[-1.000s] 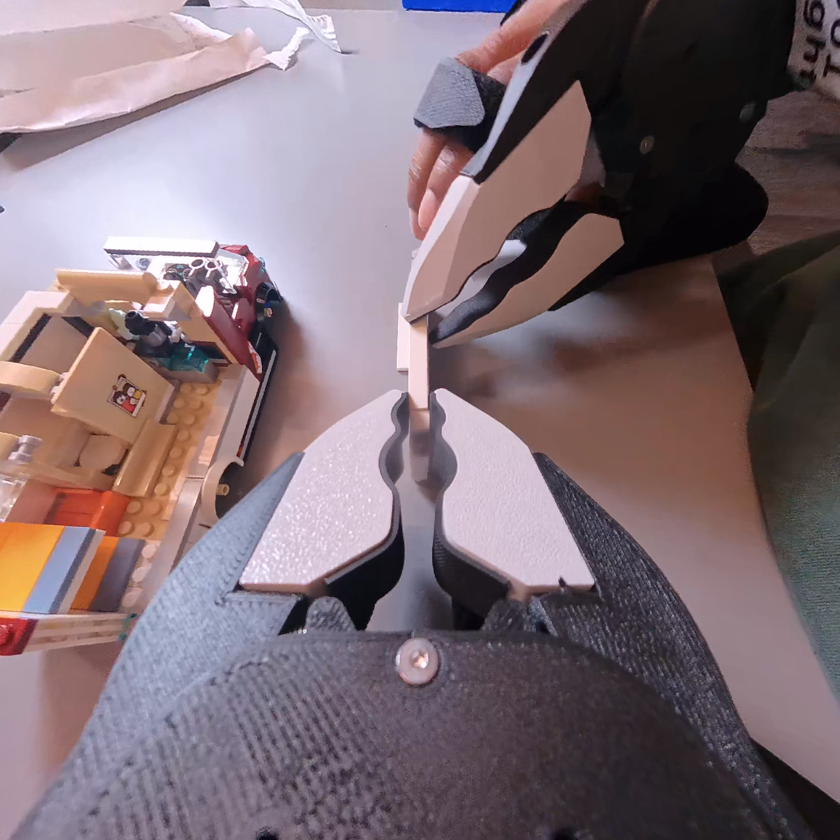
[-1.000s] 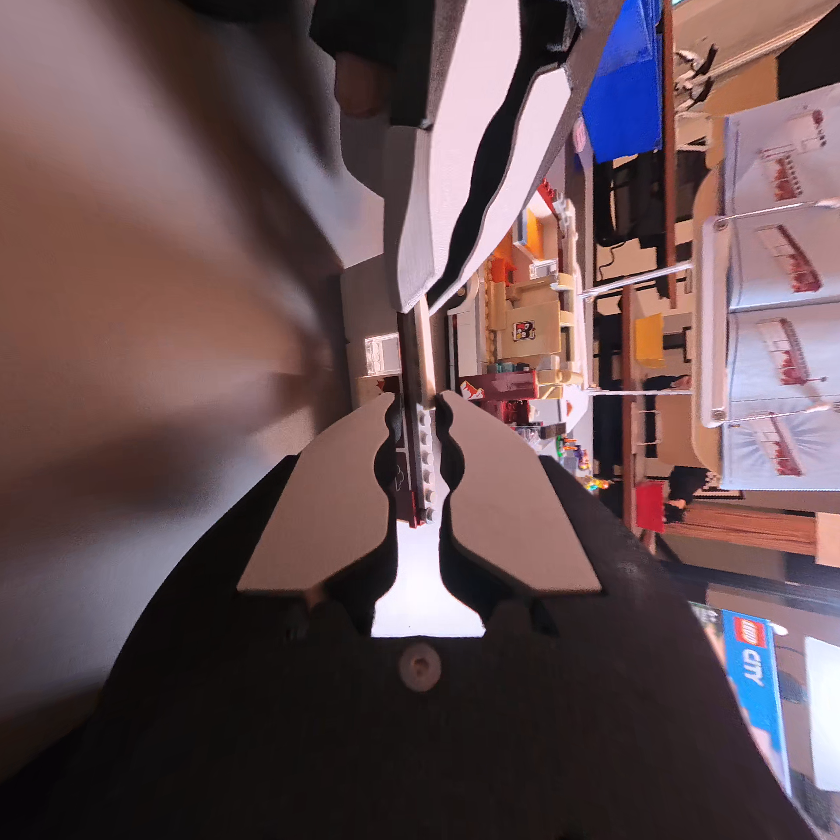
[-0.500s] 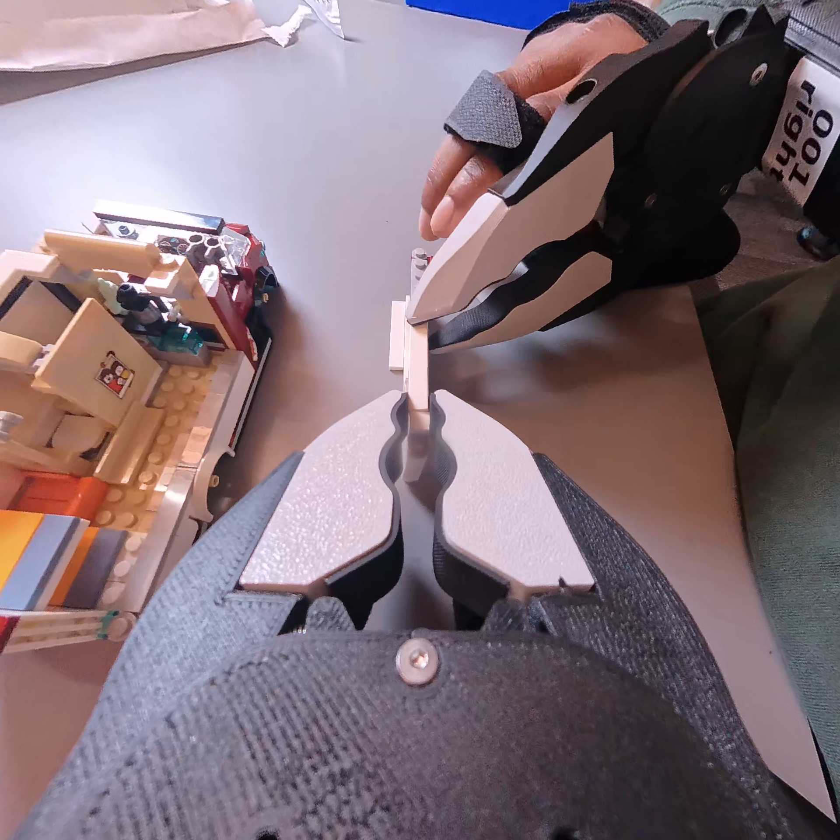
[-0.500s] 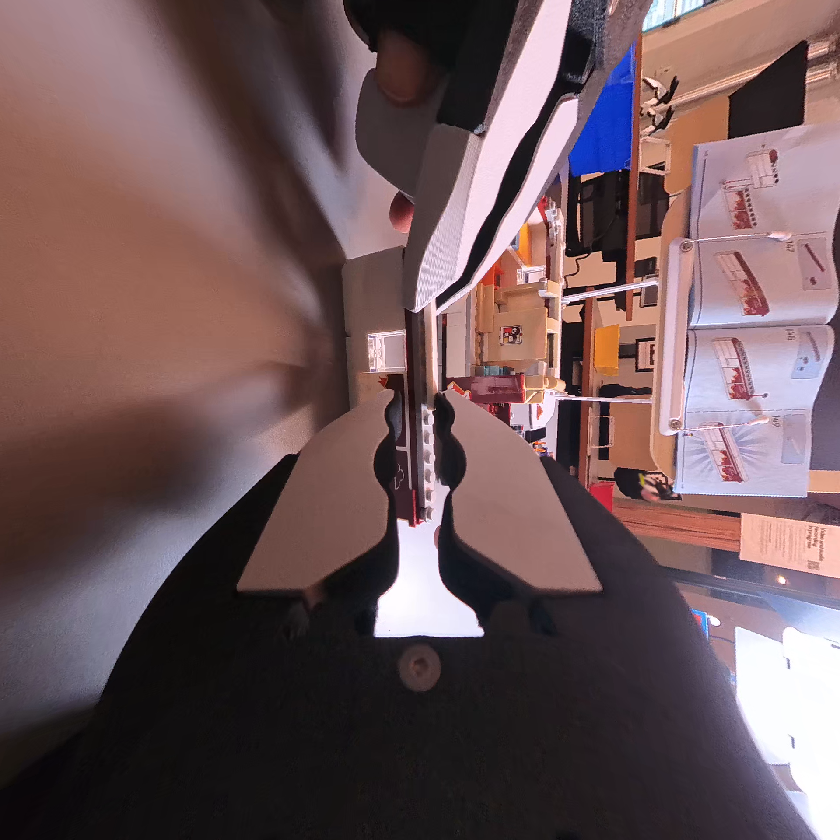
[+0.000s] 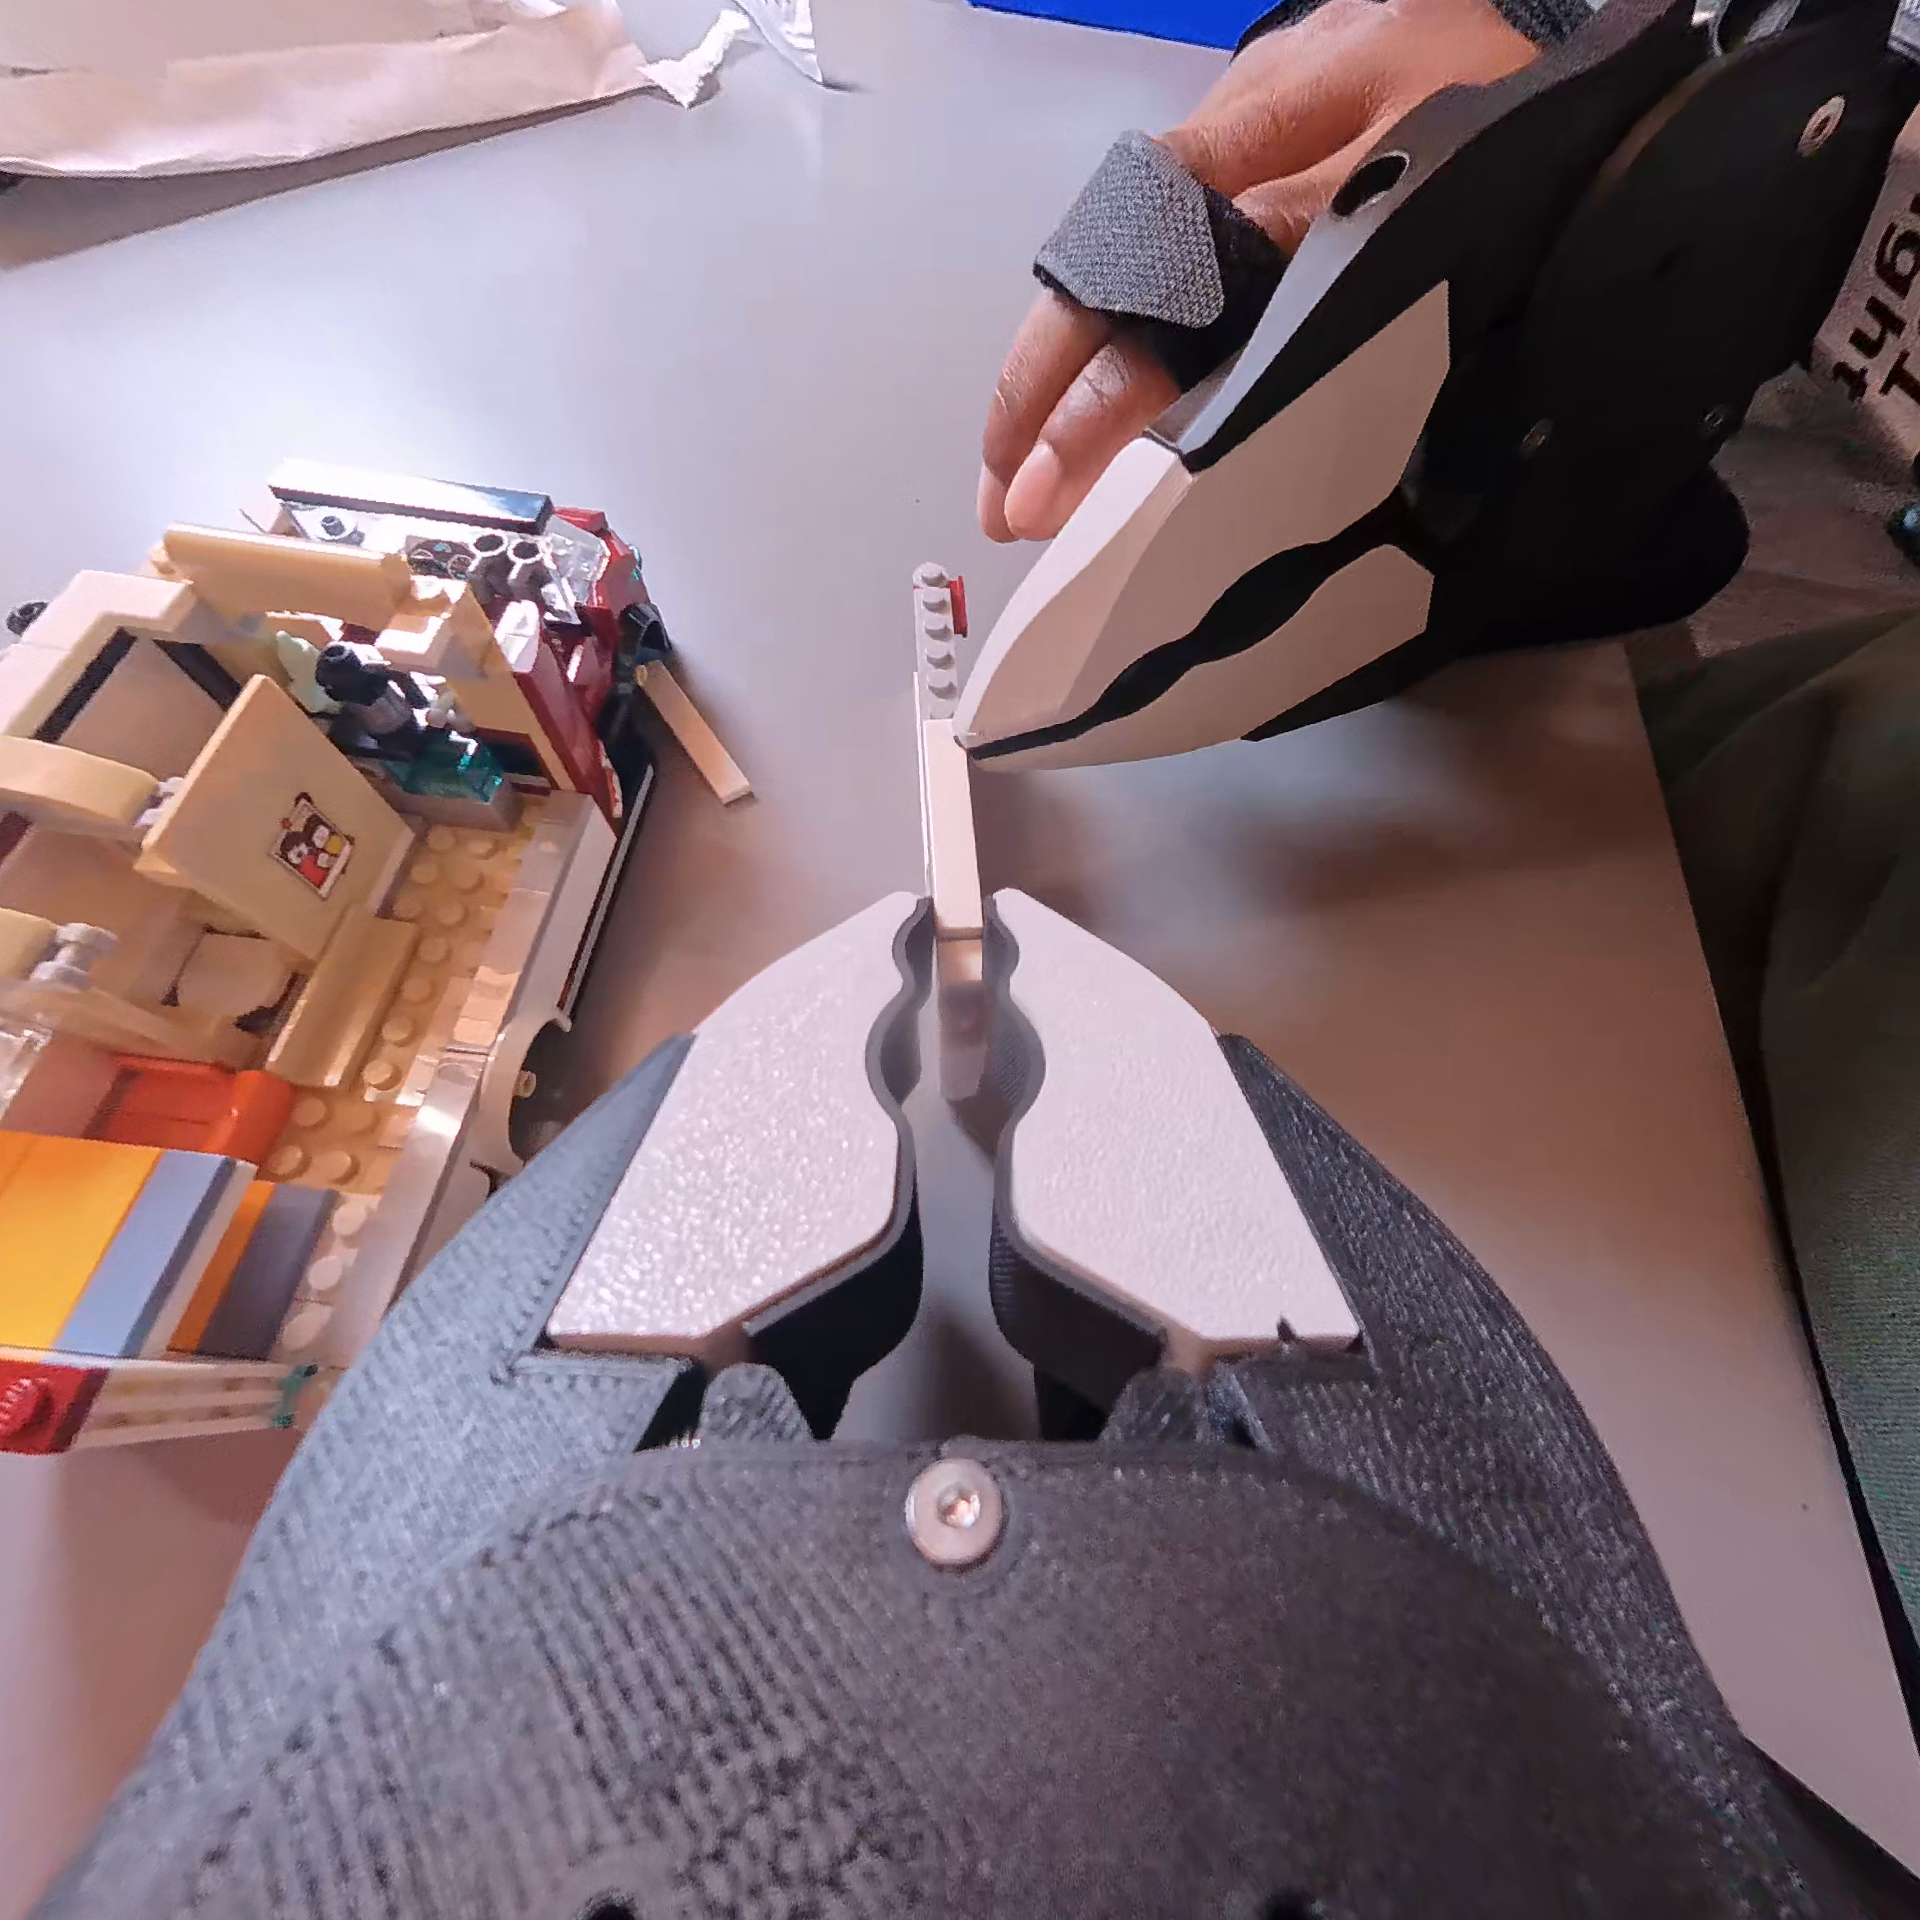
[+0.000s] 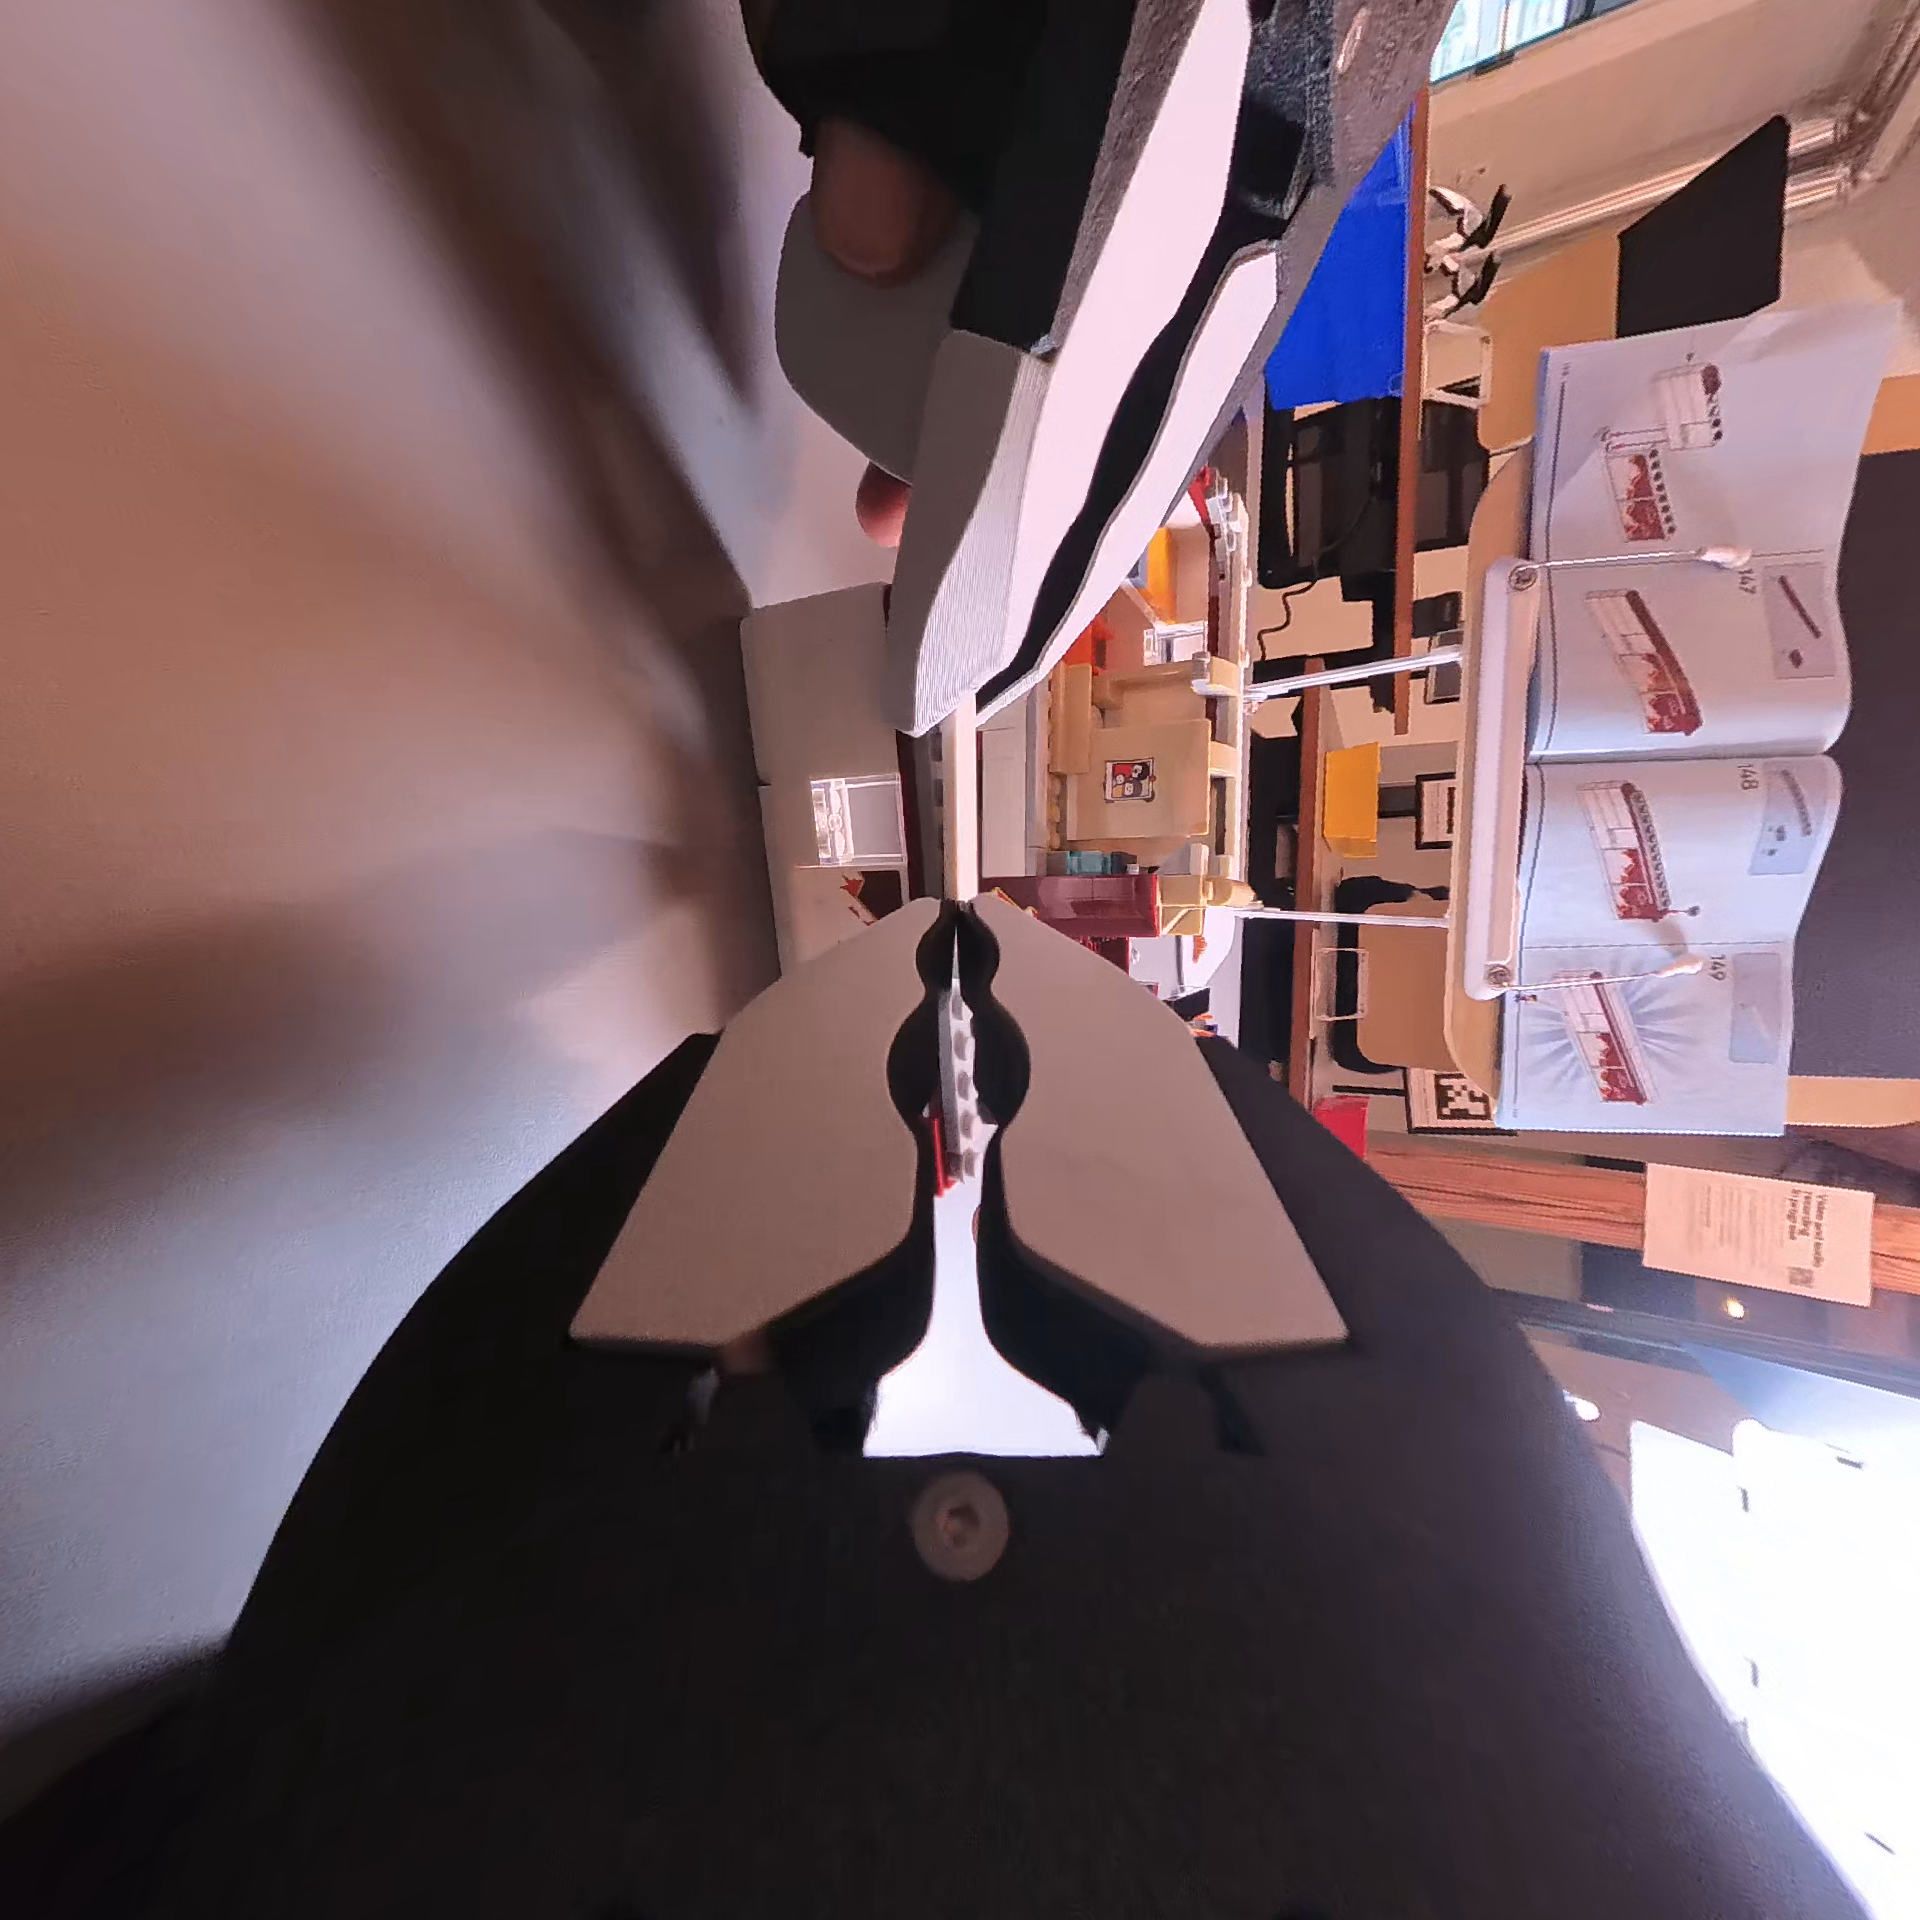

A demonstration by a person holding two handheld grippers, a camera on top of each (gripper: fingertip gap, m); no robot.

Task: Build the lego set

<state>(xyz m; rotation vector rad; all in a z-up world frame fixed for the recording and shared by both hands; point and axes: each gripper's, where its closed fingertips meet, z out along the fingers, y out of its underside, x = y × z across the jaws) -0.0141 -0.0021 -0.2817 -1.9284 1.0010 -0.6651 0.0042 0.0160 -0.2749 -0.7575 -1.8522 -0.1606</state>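
Observation:
My left gripper [image 5: 956, 906] is shut on the near end of a long narrow brick strip [image 5: 950, 821], a white bar held on edge just above the grey table [image 5: 623, 364]. The strip's far part is a thin grey studded plate [image 5: 934, 634] with a small red piece at its tip. My right gripper [image 5: 966, 738] comes in from the upper right, turned on its side, with its tips at the strip. In the right wrist view my right gripper [image 6: 958, 912] is shut on the grey plate [image 6: 961, 1060], and my left gripper [image 6: 935, 717] shows beyond it.
A half-built tan, dark red and orange brick model [image 5: 312, 831] lies on the table at the left, with a loose tan tile [image 5: 707, 748] beside it. Crumpled paper [image 5: 260, 94] lies at the far edge. An open instruction booklet [image 6: 1683, 727] stands on a holder beyond the model. Only a small space, under 4 cm, lies between the two pairs of fingers.
My right gripper's jaws, which stood apart around the strip, have closed onto the thin grey plate. My left gripper has kept its hold on the strip.

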